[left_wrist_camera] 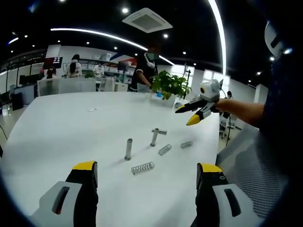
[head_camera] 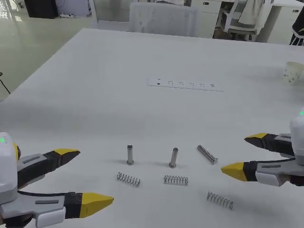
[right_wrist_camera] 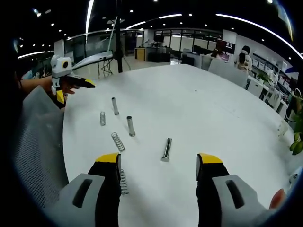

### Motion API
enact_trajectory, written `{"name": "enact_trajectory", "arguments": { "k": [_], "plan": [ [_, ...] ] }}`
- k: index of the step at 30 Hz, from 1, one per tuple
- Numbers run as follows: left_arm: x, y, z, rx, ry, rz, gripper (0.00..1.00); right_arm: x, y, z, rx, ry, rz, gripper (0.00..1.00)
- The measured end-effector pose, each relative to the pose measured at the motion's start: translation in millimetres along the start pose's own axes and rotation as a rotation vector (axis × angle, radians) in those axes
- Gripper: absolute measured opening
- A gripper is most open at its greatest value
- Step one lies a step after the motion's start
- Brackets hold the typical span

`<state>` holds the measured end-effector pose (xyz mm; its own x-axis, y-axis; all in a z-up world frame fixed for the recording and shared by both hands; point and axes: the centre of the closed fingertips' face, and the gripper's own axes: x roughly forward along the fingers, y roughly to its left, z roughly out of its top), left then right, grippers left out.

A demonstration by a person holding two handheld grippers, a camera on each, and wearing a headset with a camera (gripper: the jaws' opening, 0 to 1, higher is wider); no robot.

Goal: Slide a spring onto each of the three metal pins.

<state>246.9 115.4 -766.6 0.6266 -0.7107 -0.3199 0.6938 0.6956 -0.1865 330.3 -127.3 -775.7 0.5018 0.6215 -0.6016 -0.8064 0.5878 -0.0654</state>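
Yellow-tipped and spread wide, the left tongs (head_camera: 88, 176) hung empty at the near left of the white table (head_camera: 142, 71). The right tongs (head_camera: 236, 154) were just as wide and empty at the near right. They flanked the parts without touching any, which reads as a ready stance before a first pick, with no spring yet on a pin.

Between them stood a row of three metal pins. The left pin (head_camera: 129, 155) and the middle pin (head_camera: 174, 157) were upright on their broad heads, probably so a spring could drop straight over the shaft. The right pin (head_camera: 207, 154) lay on its side, pointing far-left, closest to the right tongs. It would likely need gripping or standing up before a spring could go on.

Three springs lay flat, one on the near side of each pin and clear of it, as if paired off. They were the left spring (head_camera: 128, 179), the middle spring (head_camera: 175, 180) and the right spring (head_camera: 220, 200), which sat nearest the table edge.

Farther off, a strip of sockets (head_camera: 185, 84) was set into the tabletop, and one paper cup (head_camera: 293, 72) stood at the far right.
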Motion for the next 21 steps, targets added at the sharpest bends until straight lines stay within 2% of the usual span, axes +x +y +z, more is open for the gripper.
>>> {"name": "enact_trajectory", "arguments": {
  "k": [11,21],
  "plan": [
    [-1.3,-1.8,-1.7,0.003,0.009,-0.001,0.83,18.8,-7.1,8.5,-0.009,0.019,0.009,0.60],
    [0.1,-1.6,-6.3,-0.009,0.016,-0.001,0.82,38.6,-11.7,8.5,-0.012,0.064,0.010,0.53]
  ]
}}
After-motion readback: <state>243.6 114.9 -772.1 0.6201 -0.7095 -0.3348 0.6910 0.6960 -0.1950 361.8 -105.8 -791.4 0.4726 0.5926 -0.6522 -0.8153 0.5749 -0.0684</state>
